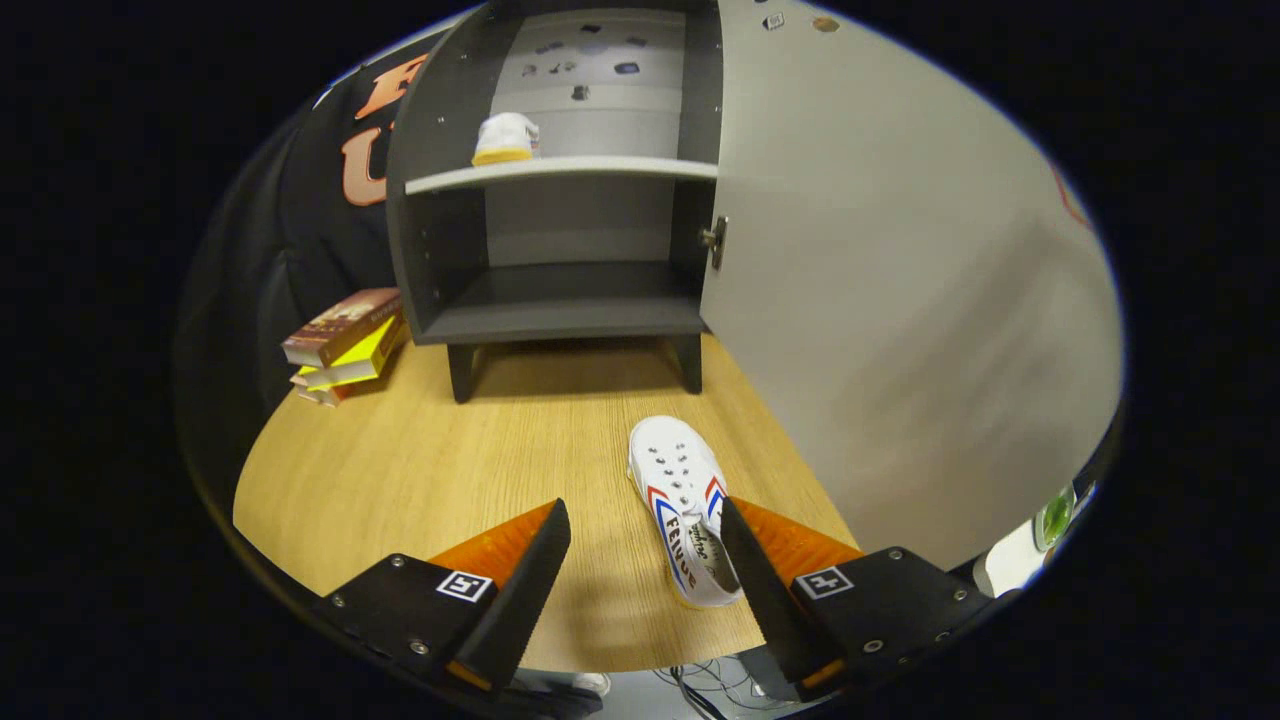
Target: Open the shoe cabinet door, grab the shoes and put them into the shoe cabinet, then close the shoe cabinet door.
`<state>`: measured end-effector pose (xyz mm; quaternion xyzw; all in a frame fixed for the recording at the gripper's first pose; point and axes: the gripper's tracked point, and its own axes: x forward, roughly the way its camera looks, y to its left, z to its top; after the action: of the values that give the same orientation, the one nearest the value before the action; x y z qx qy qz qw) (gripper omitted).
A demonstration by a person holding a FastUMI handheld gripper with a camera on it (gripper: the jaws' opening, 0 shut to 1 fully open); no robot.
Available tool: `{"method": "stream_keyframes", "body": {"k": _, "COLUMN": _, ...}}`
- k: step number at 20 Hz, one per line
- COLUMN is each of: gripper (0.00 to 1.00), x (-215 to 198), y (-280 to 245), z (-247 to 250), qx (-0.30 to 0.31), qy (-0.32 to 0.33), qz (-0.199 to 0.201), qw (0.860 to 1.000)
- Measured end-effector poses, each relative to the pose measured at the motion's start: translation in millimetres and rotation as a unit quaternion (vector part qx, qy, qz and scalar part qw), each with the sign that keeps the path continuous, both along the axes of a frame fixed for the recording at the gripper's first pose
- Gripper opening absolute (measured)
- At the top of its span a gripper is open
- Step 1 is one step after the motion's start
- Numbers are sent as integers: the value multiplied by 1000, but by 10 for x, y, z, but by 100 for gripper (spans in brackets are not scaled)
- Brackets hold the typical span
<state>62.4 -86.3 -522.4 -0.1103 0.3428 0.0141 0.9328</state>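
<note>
One shoe [505, 138] sits on cabinet [560, 250] shelf w/ door [900, 300] open; 2nd shoe [685, 510] lies on table [420, 470] between gripper [645, 545] fingers, jaws spread, gripping nothing—next prob needs lowering & closing on it.

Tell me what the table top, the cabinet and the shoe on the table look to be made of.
Table top: wood or wood-look laminate, matte, with fine straight grain lines.
Cabinet: painted or laminated board, dark grey and smooth, with small fixing holes in its side wall; the open door is pale and plain.
Shoe between the open gripper jaws, close to the right one: likely white canvas with a paler, perhaps rubber, sole edge.
</note>
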Motion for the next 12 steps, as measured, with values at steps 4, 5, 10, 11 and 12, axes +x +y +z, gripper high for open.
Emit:
{"method": "stream_keyframes", "body": {"k": 4, "gripper": 87, "x": 166, "y": -67, "z": -427, "qx": -5, "qy": 42, "qz": -7, "qw": 999}}
{"method": "stream_keyframes", "body": {"k": 5, "gripper": 80, "x": 212, "y": -113, "z": -490, "qx": -9, "qy": 45, "qz": -13, "qw": 999}}
{"method": "stream_keyframes", "body": {"k": 10, "gripper": 48, "x": 363, "y": -189, "z": -770, "qx": -2, "qy": 76, "qz": -23, "qw": 997}}
{"method": "stream_keyframes", "body": {"k": 11, "gripper": 41, "x": 374, "y": -225, "z": -813, "qx": -4, "qy": 82, "qz": -27, "qw": 996}}
{"method": "stream_keyframes", "body": {"k": 12, "gripper": 38, "x": 366, "y": -218, "z": -842, "qx": 4, "qy": 87, "qz": -27, "qw": 996}}
